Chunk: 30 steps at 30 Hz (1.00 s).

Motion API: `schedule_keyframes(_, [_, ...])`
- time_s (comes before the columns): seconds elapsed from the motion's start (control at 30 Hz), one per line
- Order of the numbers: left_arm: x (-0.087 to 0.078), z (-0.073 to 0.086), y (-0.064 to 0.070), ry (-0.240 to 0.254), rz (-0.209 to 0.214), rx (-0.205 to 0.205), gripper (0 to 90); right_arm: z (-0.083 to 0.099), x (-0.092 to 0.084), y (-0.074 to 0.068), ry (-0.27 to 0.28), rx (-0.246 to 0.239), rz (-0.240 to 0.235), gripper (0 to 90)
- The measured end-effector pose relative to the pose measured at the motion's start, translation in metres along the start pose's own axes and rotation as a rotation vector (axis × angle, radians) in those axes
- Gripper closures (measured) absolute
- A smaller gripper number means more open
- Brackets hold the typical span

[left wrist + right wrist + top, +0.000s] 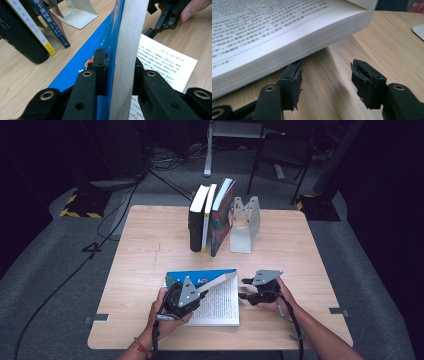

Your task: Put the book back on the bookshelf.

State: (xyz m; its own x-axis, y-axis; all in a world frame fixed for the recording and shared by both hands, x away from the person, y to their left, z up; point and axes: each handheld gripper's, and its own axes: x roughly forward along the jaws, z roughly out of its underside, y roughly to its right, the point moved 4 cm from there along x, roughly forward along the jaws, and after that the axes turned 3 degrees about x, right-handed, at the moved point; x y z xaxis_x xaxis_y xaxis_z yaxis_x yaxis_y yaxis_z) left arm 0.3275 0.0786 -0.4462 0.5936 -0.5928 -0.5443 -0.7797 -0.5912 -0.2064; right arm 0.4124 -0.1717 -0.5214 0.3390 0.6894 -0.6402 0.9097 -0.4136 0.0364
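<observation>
Left gripper (117, 72) clamps raised blue cover and front pages of open book (220, 302). Right gripper (325, 82) jaws apart, empty, beside book's right page edge.

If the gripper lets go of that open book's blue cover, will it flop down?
Probably. The left gripper clamps the blue cover and some pages upright, so they would likely fall. The open book looks thick, so fairly heavy and unlikely to slide easily.
</observation>
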Motion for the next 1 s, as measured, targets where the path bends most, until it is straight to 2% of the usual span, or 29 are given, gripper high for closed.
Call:
schedule_keyframes(0.1, [-0.002,0.000,-0.001,0.024,0.008,-0.008,74.6,-0.001,0.000,-0.002,0.010,-0.014,0.003,42.4])
schedule_keyframes(0.2, [-0.006,0.000,-0.004,0.056,0.017,-0.029,74.6,-0.005,-0.009,-0.002,0.100,0.026,-0.023,46.7])
schedule_keyframes(0.27, [-0.007,0.001,-0.005,0.072,0.024,-0.030,74.6,-0.010,-0.016,-0.004,0.150,0.014,-0.028,48.2])
schedule_keyframes(0.3, [-0.008,0.001,-0.004,0.074,0.029,-0.031,74.6,-0.010,-0.016,-0.004,0.150,0.014,-0.028,48.2])
schedule_keyframes(0.37, [-0.007,0.001,-0.003,0.074,0.042,-0.034,73.6,-0.015,-0.020,-0.006,0.169,0.005,-0.029,48.6])
schedule_keyframes(0.43, [-0.008,0.000,-0.002,0.065,0.043,-0.061,72.8,-0.019,-0.023,-0.008,0.191,0.011,-0.024,51.7])
schedule_keyframes(0.5, [-0.011,-0.001,0.004,0.032,0.020,-0.063,71.8,-0.024,-0.027,-0.010,0.209,0.014,-0.016,52.1])
schedule_keyframes(0.57, [-0.014,0.000,0.007,0.025,0.019,-0.074,71.0,-0.030,-0.031,-0.013,0.241,0.021,-0.038,52.1])
schedule_keyframes(0.67, [-0.018,0.008,0.007,0.040,0.047,-0.116,70.6,-0.034,-0.032,-0.016,0.249,0.011,-0.046,52.0])
schedule_keyframes(0.8, [-0.016,0.014,0.011,0.052,0.065,-0.122,70.1,-0.039,-0.034,-0.021,0.245,-0.006,-0.040,52.0])
schedule_keyframes(0.9, [-0.014,0.014,0.010,0.066,0.086,-0.131,70.3,-0.040,-0.035,-0.021,0.240,-0.005,-0.021,52.1])
schedule_keyframes(0.93, [-0.013,0.013,0.008,0.076,0.101,-0.146,70.4,-0.040,-0.036,-0.021,0.246,0.002,-0.015,52.5])
schedule_keyframes(1.0, [-0.010,0.007,0.007,0.082,0.117,-0.148,71.1,-0.042,-0.040,-0.017,0.266,0.020,-0.004,53.3])
